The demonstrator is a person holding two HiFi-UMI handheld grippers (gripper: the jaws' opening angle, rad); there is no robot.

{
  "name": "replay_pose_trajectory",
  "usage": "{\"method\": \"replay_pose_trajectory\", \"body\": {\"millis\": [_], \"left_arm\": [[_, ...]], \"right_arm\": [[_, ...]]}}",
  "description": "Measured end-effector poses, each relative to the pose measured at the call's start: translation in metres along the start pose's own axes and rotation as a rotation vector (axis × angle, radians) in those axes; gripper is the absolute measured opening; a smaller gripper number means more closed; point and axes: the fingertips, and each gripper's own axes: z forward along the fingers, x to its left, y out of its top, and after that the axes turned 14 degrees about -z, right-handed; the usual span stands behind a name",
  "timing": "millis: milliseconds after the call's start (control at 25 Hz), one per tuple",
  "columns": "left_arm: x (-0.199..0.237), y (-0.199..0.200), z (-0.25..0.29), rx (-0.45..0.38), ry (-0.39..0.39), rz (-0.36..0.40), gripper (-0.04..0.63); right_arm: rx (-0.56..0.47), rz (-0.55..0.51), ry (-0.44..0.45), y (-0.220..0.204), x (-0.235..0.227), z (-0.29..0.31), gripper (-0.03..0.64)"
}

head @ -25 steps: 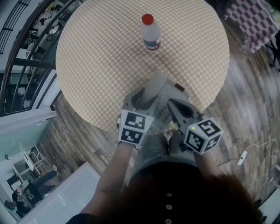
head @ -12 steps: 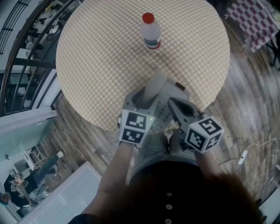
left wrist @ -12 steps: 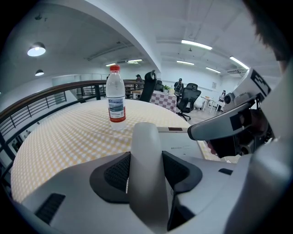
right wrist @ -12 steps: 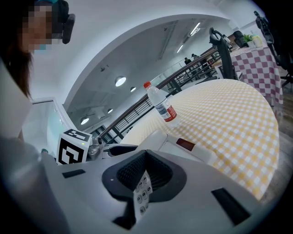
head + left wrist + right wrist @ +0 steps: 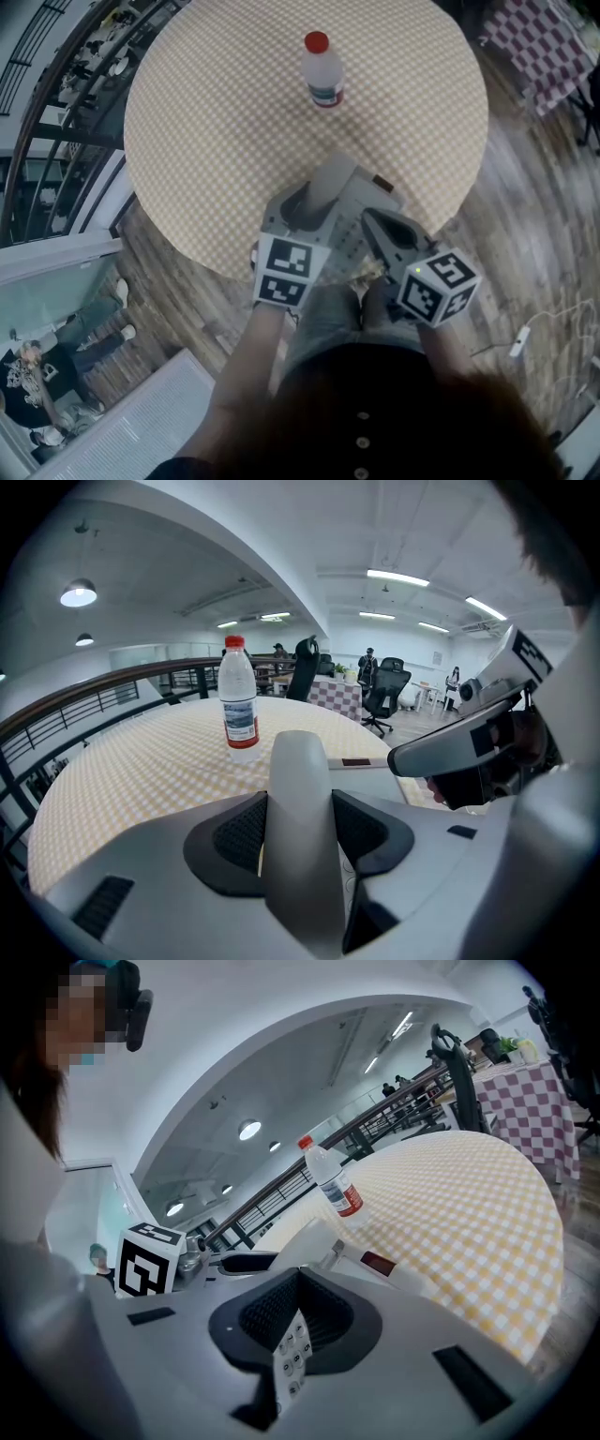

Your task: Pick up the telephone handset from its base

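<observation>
- Left gripper [image 5: 307,202]: jaws wide, pads clamped on both flanks of the handset [image 5: 298,771].
- Handset lies along left side of the phone base [image 5: 369,199], at the near edge of the round table [image 5: 206,131] (lifted or seated: cannot tell).
- Right gripper [image 5: 298,1283]: jaws together, empty, above the keypad [image 5: 291,1358].
- Bottle [image 5: 322,70] upright, well apart.

You have a round table [image 5: 441,178] covered in a yellow-and-white checked cloth [image 5: 216,141]. On the far half a clear bottle [image 5: 322,70] with a red cap stands upright on the cloth. At the near edge, right in front of you, the grey telephone base [image 5: 373,200] sits, well apart from the bottle.
</observation>
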Motion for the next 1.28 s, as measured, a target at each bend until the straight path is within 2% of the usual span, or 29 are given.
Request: {"method": "replay_pose_trajectory", "body": {"millis": [200, 440, 760, 1000, 1280], "left_arm": [[-0.005, 0.016, -0.009, -0.070, 0.004, 0.033, 0.222], [-0.017, 0.041, -0.030, -0.168, -0.004, 0.035, 0.222], [-0.016, 0.070, -0.061, -0.301, 0.004, -0.007, 0.222], [-0.028, 0.093, -0.090, -0.395, -0.032, -0.064, 0.222], [-0.035, 0.115, -0.130, -0.570, -0.050, -0.113, 0.222]], "right_arm": [[-0.032, -0.013, 0.002, 0.011, 0.000, -0.002, 0.011], [-0.072, -0.048, 0.011, 0.029, 0.006, -0.009, 0.011], [-0.136, -0.117, 0.028, 0.063, 0.019, -0.010, 0.011], [-0.201, -0.164, 0.021, 0.096, 0.017, -0.022, 0.011], [-0.270, -0.229, 0.049, 0.128, 0.029, -0.039, 0.011]]}}
